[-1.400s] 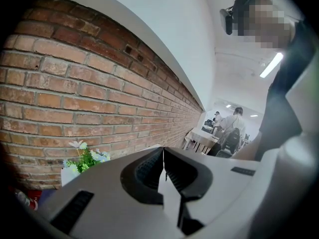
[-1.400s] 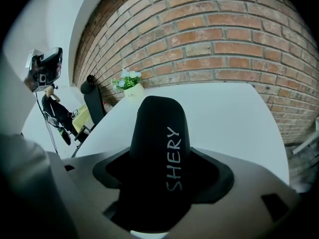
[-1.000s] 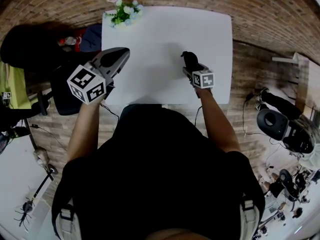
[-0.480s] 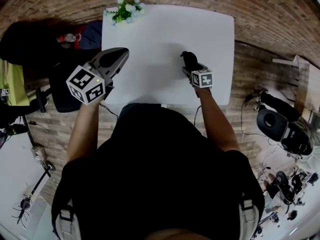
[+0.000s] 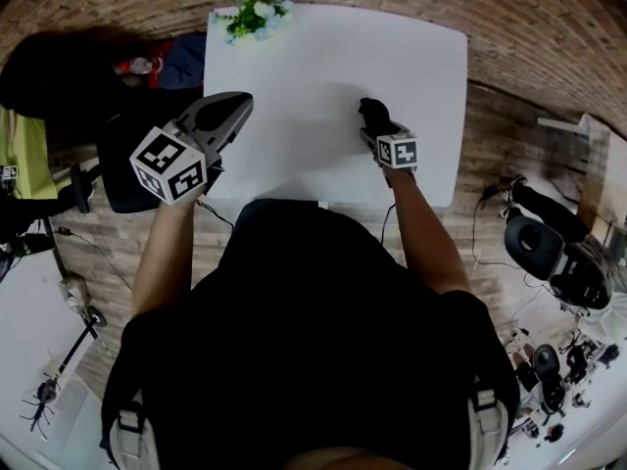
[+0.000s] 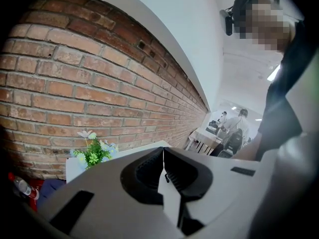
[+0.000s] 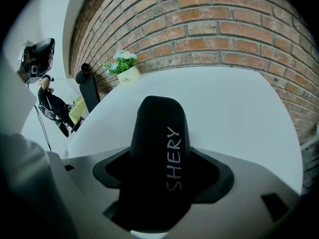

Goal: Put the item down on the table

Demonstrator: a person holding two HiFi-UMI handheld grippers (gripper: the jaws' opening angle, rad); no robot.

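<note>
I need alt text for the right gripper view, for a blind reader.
The right claw grips a black item marked SHERY over a white table. A flower pot stands at its far edge, by a brick wall.

Left gripper (image 5: 238, 106) raised, jaws together; right gripper (image 5: 374, 125) jaws grip black item (image 7: 158, 128).

The head camera has shifted a little: the tabletop (image 5: 313, 57) and the flowers (image 5: 257, 10) at its far left corner now show slightly higher and further right.
</note>
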